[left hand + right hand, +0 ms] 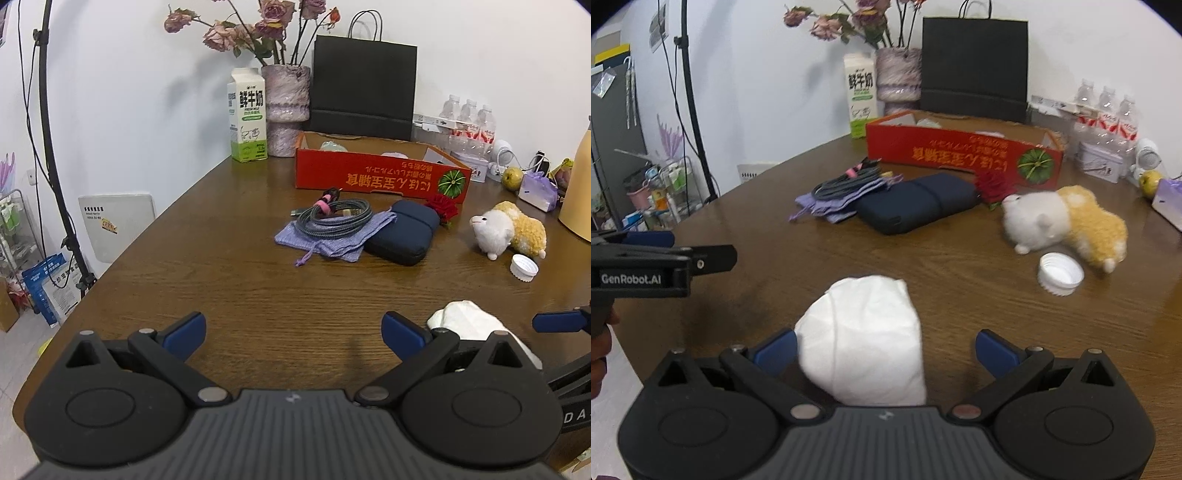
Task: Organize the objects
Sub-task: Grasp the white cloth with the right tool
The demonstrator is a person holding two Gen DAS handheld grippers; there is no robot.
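Observation:
On the brown table lie a coiled grey cable (334, 218) on a lilac drawstring pouch (332, 240), a navy case (404, 230), a red fabric flower (443, 209), a white-and-yellow plush sheep (508, 230), a white bottle cap (523, 267) and a white folded cloth (864, 339). A red cardboard tray (376, 175) stands behind them. My left gripper (293, 332) is open over bare wood. My right gripper (884, 349) is open, and the cloth lies between its fingers, close to the left one. The left gripper (646, 254) also shows at the left of the right wrist view.
At the back stand a milk carton (247, 114), a vase of dried roses (286, 107), a black paper bag (364, 86), water bottles (469, 118) and a yellow jug (580, 177). A light stand (51, 147) rises left of the table edge.

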